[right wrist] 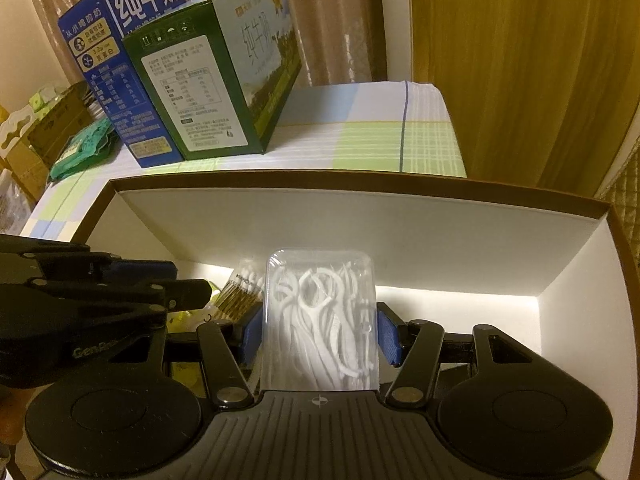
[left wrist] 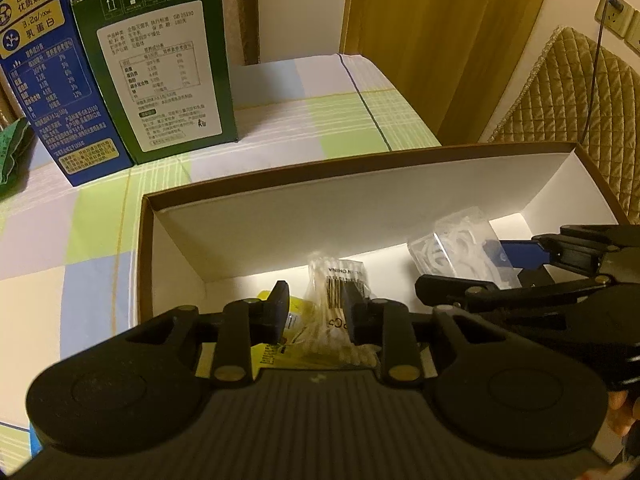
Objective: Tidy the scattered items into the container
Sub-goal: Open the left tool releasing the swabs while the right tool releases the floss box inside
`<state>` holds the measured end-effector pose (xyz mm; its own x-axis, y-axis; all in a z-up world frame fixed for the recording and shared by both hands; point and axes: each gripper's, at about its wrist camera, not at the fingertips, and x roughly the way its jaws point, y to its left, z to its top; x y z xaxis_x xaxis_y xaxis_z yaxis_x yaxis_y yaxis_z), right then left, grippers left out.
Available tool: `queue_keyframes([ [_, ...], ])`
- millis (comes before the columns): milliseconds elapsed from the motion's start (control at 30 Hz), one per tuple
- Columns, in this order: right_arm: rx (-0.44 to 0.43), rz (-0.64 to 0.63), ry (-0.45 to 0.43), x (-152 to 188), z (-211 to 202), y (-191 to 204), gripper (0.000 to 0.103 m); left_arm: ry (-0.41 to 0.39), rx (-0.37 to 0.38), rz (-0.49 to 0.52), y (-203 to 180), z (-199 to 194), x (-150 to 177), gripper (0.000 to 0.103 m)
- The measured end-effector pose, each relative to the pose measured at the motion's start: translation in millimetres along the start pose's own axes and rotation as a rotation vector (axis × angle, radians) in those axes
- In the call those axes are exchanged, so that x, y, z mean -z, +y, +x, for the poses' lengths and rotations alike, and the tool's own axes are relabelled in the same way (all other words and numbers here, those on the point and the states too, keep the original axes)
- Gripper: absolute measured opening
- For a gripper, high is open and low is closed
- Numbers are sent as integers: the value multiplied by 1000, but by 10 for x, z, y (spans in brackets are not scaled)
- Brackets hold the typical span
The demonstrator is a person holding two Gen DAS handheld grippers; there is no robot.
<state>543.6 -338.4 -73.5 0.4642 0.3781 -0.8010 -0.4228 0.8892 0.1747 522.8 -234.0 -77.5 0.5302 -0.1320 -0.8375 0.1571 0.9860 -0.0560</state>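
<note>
Matt white cardboard box; clear glossy plastic floss-pick case; woven checked tablecloth.

The right gripper clamps a clear floss-pick case between its blue pads, inside the white box. The left gripper reaches in from the left above a swab bag. Behind the box stand a green carton and a blue carton.
</note>
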Motion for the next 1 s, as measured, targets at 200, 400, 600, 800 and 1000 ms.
queue_keyframes([
  [200,17,8,-37,-1,-13,-8,73,-23,-26,5,37,-55,-18,30],
  [400,31,-11,-47,48,-169,-85,95,-34,-19,27,16,-136,-1,37],
  [600,39,-14,-30,188,-348,-143,101,-43,-28,58,-65,-219,73,67],
  [800,28,-3,-11,325,-515,-123,101,-38,-11,72,-128,-341,182,75],
  [1000,42,-1,-9,475,-698,-91,101,-47,-2,76,-184,-518,293,82],
])
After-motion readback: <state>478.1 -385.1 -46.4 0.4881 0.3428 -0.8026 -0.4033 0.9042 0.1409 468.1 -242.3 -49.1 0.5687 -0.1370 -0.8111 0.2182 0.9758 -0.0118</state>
